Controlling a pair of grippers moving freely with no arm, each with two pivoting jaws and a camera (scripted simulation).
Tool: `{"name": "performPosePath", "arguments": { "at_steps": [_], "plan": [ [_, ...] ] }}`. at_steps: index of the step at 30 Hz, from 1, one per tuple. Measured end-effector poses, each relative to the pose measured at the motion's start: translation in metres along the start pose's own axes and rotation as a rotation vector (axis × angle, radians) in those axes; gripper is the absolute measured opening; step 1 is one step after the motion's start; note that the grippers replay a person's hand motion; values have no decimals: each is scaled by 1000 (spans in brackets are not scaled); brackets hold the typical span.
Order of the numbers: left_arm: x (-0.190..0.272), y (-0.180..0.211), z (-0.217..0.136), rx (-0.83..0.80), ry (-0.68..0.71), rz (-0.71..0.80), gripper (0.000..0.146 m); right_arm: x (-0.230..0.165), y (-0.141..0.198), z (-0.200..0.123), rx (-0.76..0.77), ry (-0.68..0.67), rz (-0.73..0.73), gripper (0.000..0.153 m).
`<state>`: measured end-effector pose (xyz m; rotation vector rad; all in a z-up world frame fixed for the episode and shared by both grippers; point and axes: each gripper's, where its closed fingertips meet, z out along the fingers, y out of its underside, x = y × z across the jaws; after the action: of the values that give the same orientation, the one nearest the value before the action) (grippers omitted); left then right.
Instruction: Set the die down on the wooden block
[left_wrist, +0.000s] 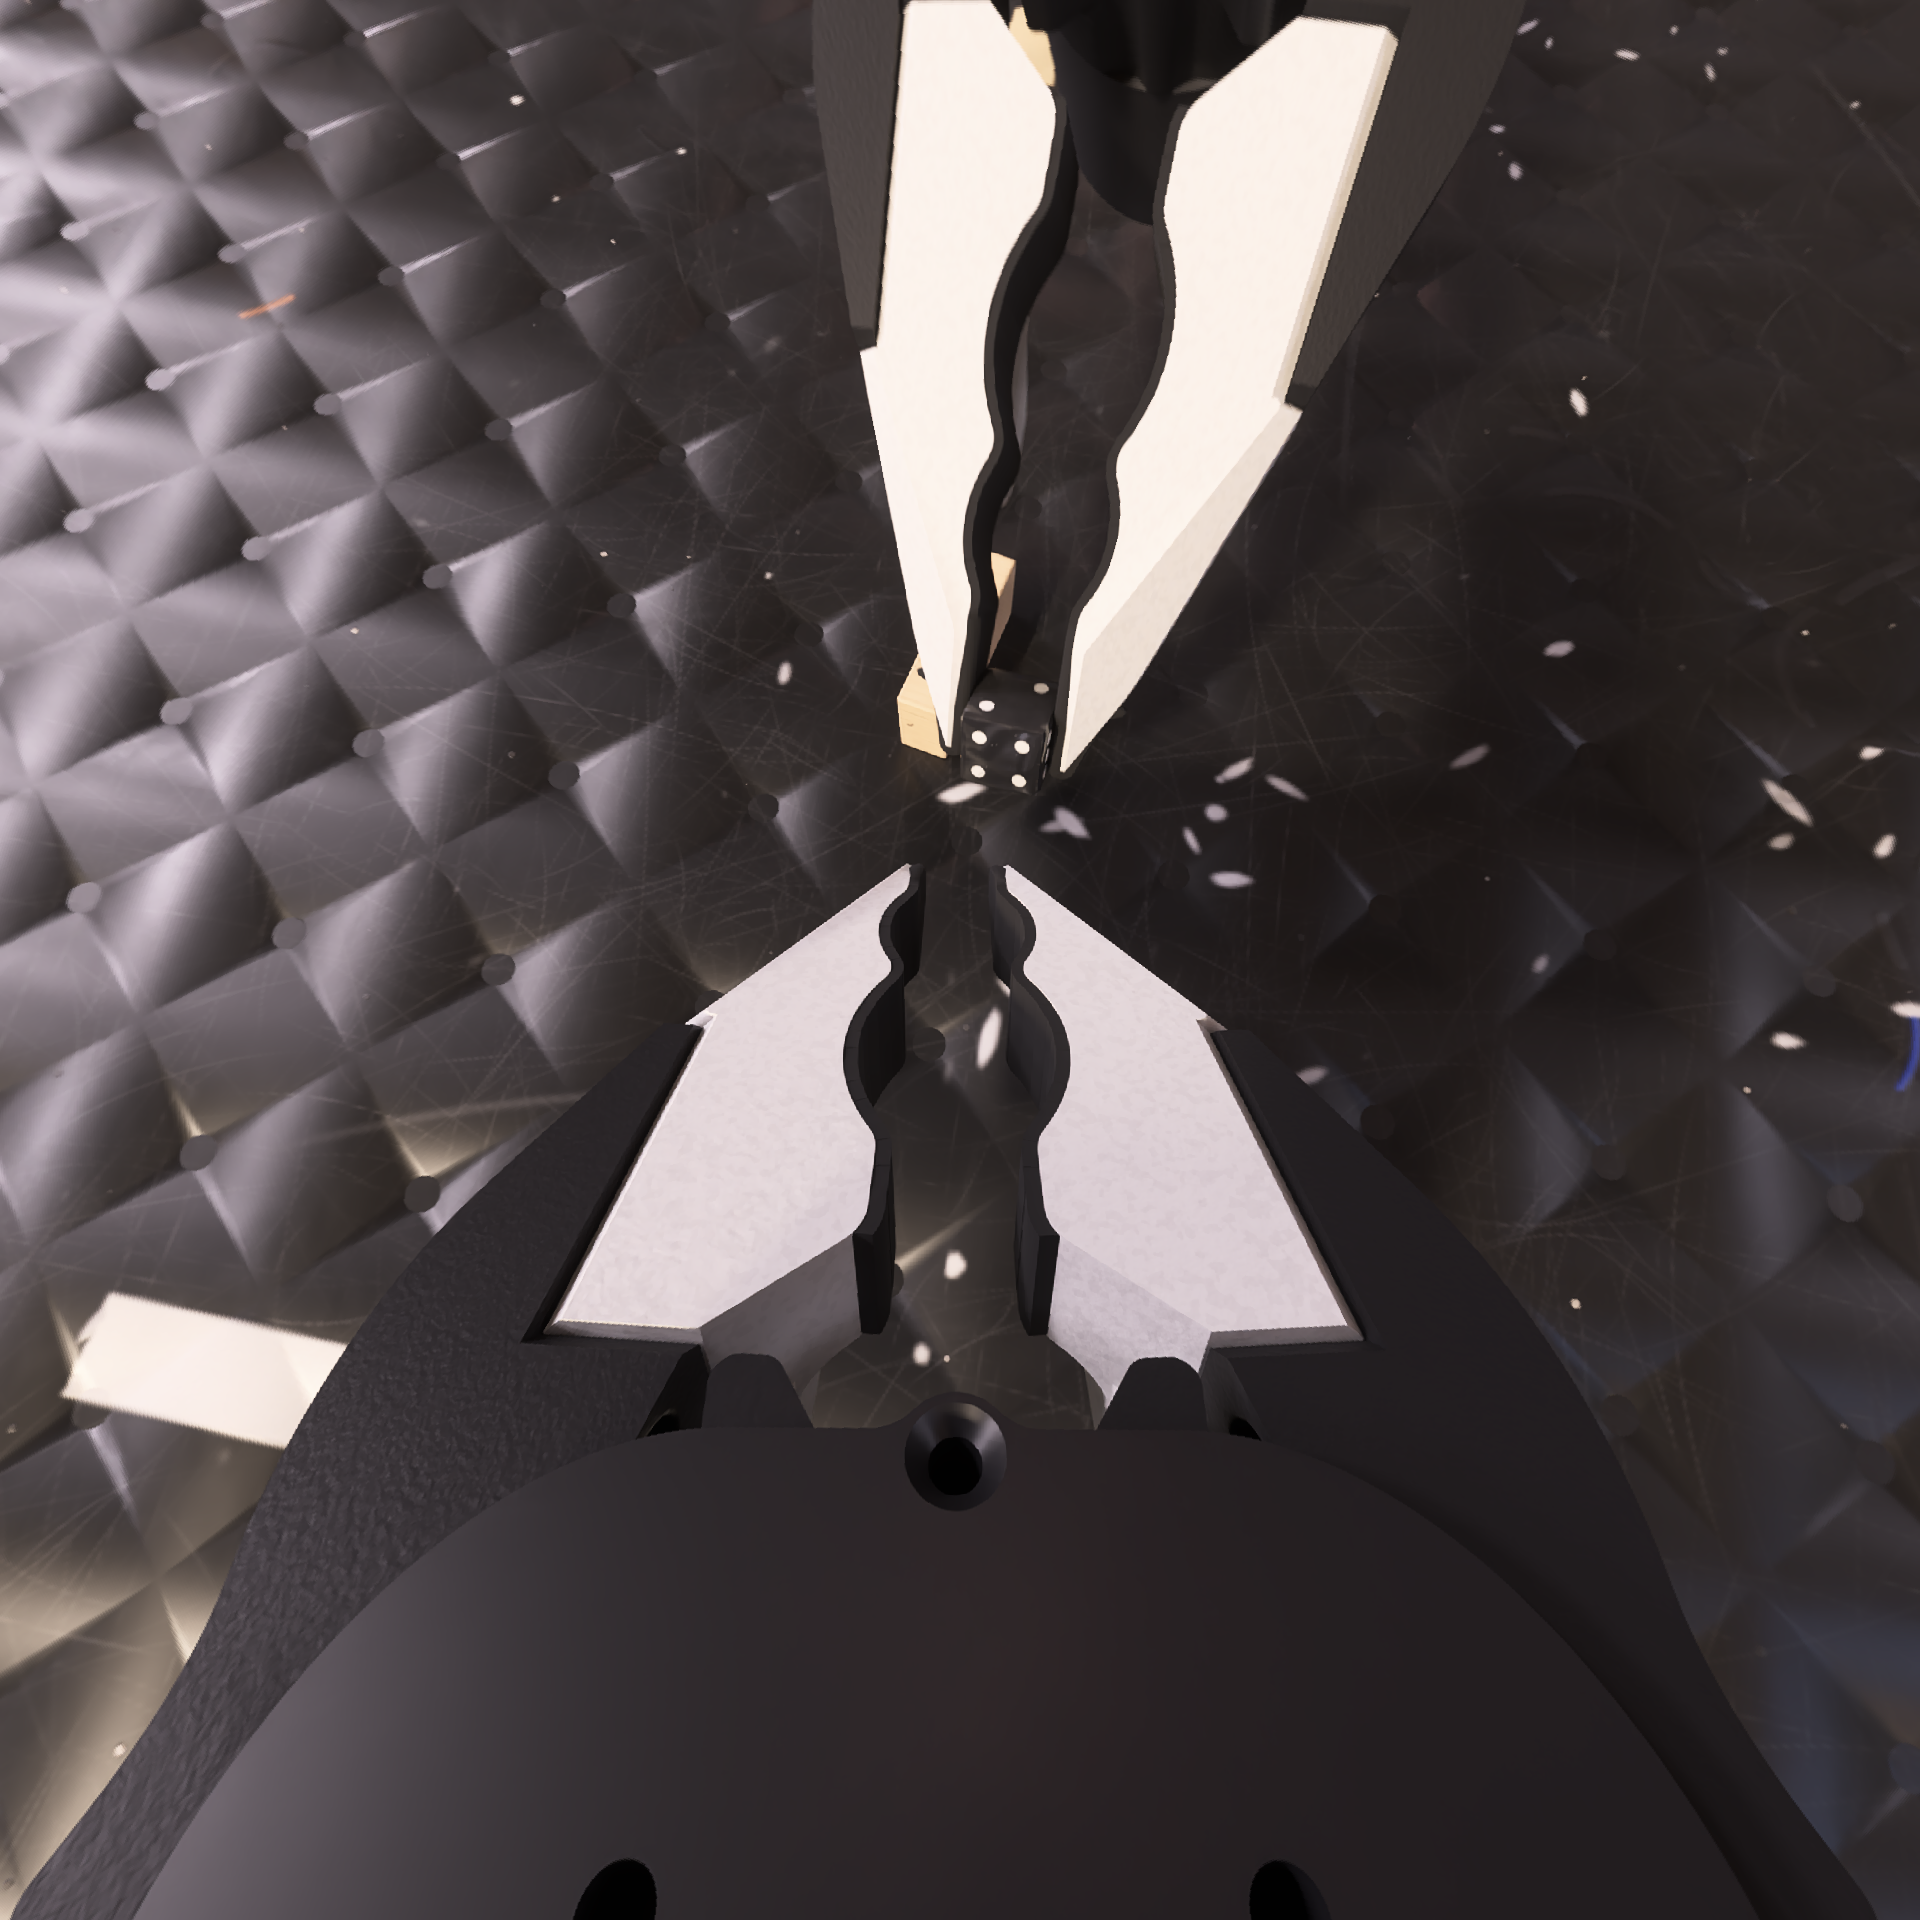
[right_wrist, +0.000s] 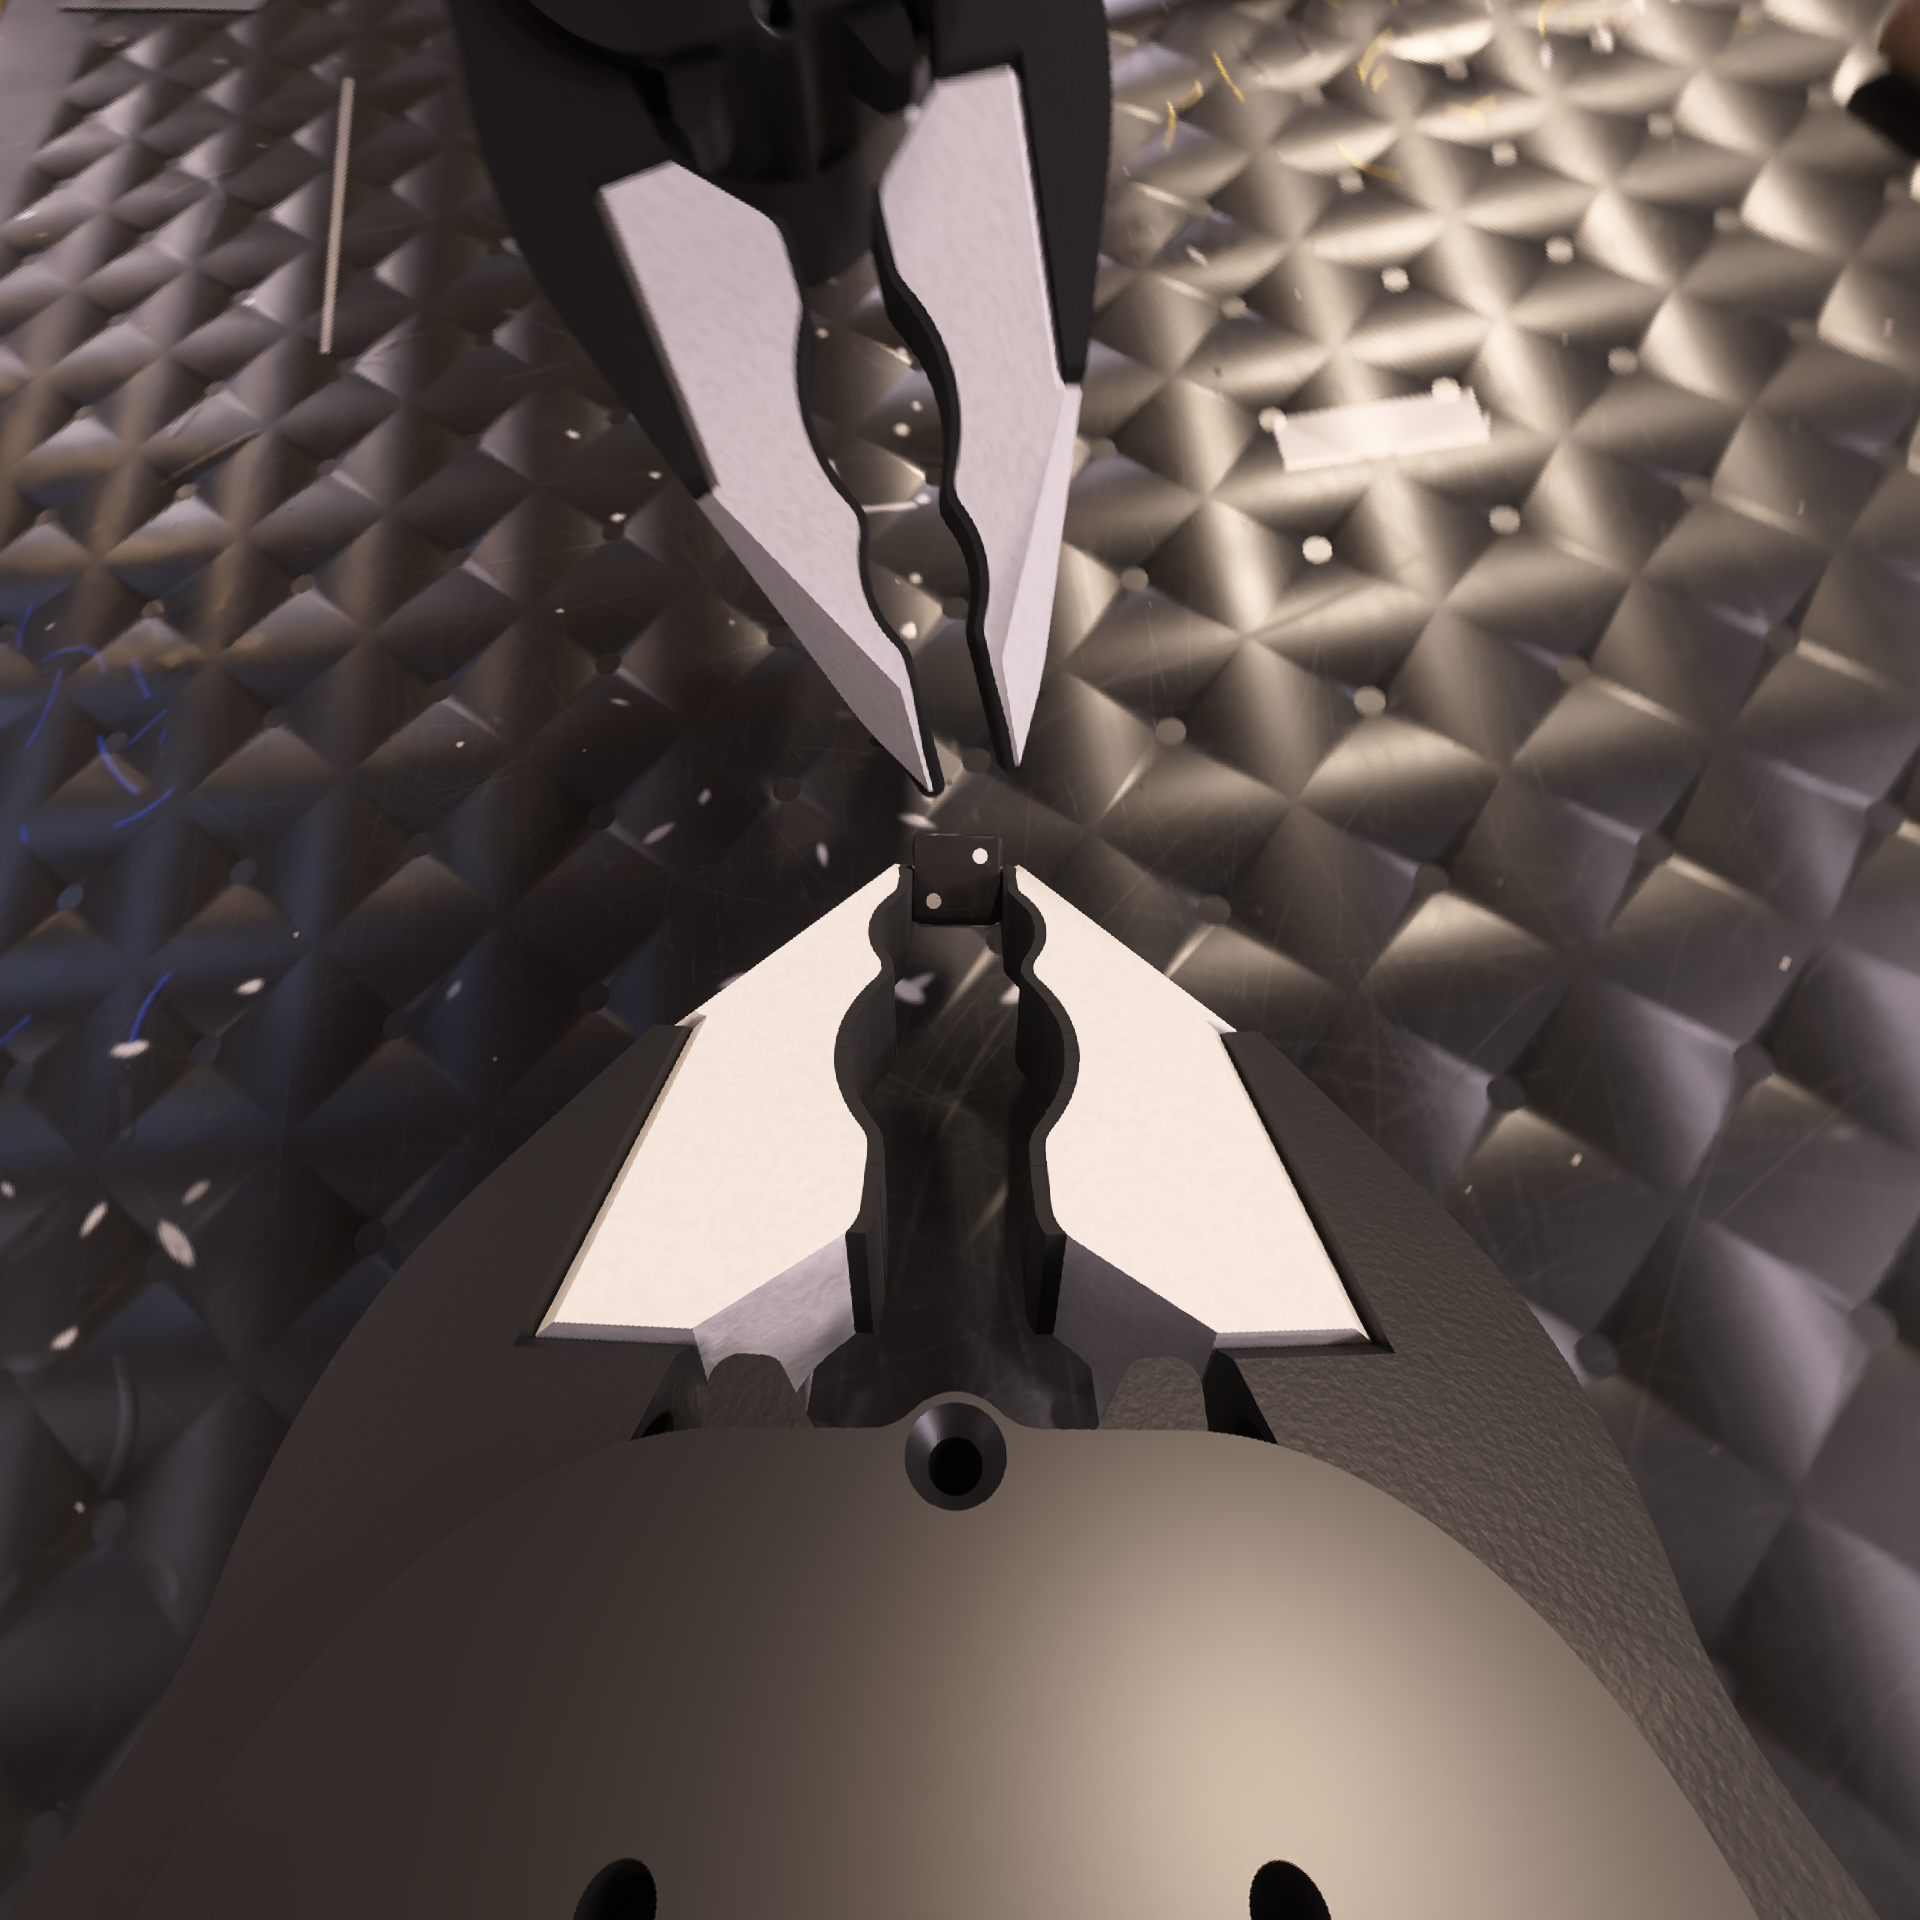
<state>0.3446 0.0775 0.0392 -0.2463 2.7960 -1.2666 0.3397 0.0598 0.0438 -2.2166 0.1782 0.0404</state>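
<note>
A small black die (left_wrist: 1001, 740) with white pips is pinched between the fingertips of my right gripper (left_wrist: 1006, 761), which reaches in from the top of the left wrist view. In the right wrist view the die (right_wrist: 955, 879) sits at the tips of that gripper (right_wrist: 956, 896). A tan wooden block (left_wrist: 922, 717) lies on the table behind the die, mostly hidden by the right gripper's fingers; it does not show in the right wrist view. My left gripper (left_wrist: 963, 878) faces the die a short way off, slightly open and empty; it also shows in the right wrist view (right_wrist: 968, 774).
The table (left_wrist: 312, 623) is dark patterned metal with scattered pale flecks. A flat white strip (left_wrist: 197, 1361) lies to the left of the left gripper and shows in the right wrist view (right_wrist: 1382, 426). A thin rod (right_wrist: 335, 208) lies at the far left.
</note>
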Motion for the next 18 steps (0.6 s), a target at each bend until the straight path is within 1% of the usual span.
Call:
{"name": "performPosePath", "arguments": {
  "at_steps": [3,6,8,12,18],
  "plan": [
    [1,0,0,1,20,-22,9,1,-8,-3,24,-32,-77,16],
    [1,0,1,4,25,-38,6,1,-5,3,-31,-78,-125,16],
    [-1,1,0,5,25,-55,5,1,-3,6,-50,-97,-131,16],
    [-5,1,0,4,10,-89,5,-2,-4,10,-34,-136,-116,16],
    [-7,-1,-2,17,20,-119,4,2,-3,4,-43,-103,-126,16]
  ]
}}
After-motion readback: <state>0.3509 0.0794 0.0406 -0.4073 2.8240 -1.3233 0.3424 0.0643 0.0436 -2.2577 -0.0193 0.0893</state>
